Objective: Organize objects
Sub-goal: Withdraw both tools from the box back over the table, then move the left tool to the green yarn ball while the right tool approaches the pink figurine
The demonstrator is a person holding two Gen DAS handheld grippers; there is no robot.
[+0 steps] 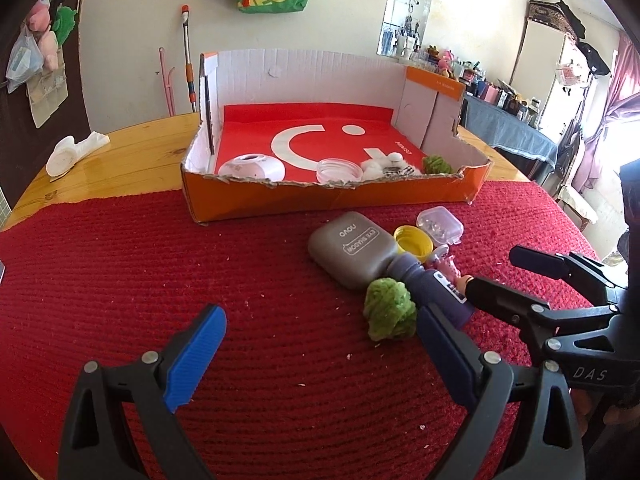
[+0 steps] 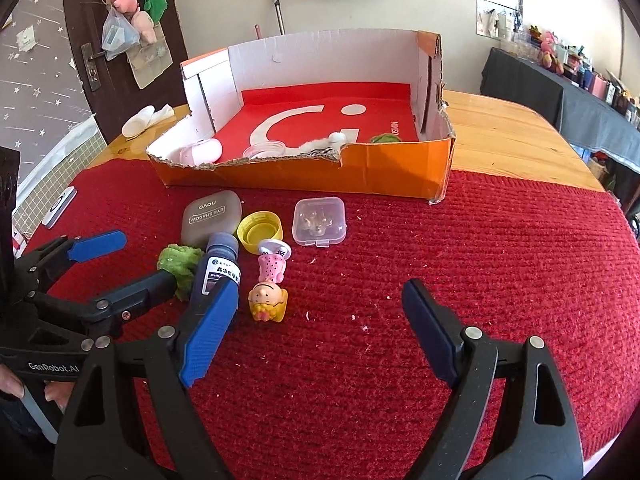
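Both grippers are hanging tilted down over a nubbly red knitted mat (image 2: 460, 240), and both are sitting wide open with nothing between the ribbed blue pads. The left gripper (image 1: 320, 344) is hovering just short of a fuzzy green pom-pom (image 1: 389, 310), its right finger (image 1: 440, 344) lying close beside a dark purple bottle (image 2: 219, 268) with a printed label; I can't tell if it's actually touching. The right gripper (image 2: 316, 324) is released too, sitting over bare mat, its left finger (image 2: 208, 332) overlapping the bottom of that bottle in the right wrist view, contact unclear. A bit of a hand (image 2: 24, 388) is gripping the left tool's handle at the edge of that view. Just past the pads, a little plastic doll (image 2: 269, 286) in a pink dotted dress is lying on its back, head toward the camera. Behind it a yellow screw cap (image 2: 260, 232) is resting open side up, next to a rounded grey eyeshadow case (image 2: 211, 218) that's smooth and matte, and a clear square hinged box (image 2: 319, 220) with small bits inside. Farther back an orange cardboard tray (image 2: 380, 172) with ragged torn edges is sitting half on the mat, half on the glossy wooden table (image 2: 520, 136). Inside it, along the front wall: a white rounded pot (image 1: 252, 168), a clear round lid (image 1: 338, 170), some cotton fluff (image 1: 384, 166) and another green pom-pom (image 1: 437, 164).
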